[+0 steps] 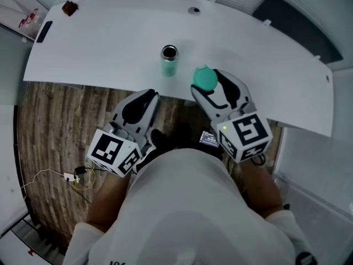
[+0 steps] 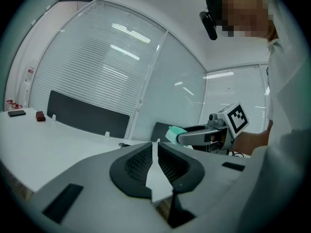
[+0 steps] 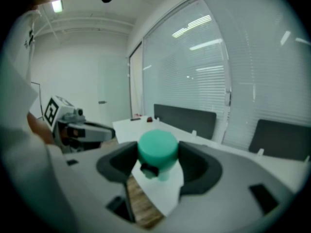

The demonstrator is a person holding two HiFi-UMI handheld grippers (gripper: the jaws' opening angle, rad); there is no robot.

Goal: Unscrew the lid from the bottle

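Note:
The small teal bottle stands upright on the white table, its mouth open with no lid on it. The round teal lid is off the bottle and pinched between the pads of my right gripper, near the table's front edge and to the right of the bottle. In the right gripper view the lid fills the gap of my right gripper. My left gripper hangs over the floor just short of the table edge, shut and empty; in its own view my left gripper has its pads together.
A small brown object and a flat black item lie at the table's far left corner. A dark round grommet sits at the back edge. Wooden floor with a thin cable lies below the table.

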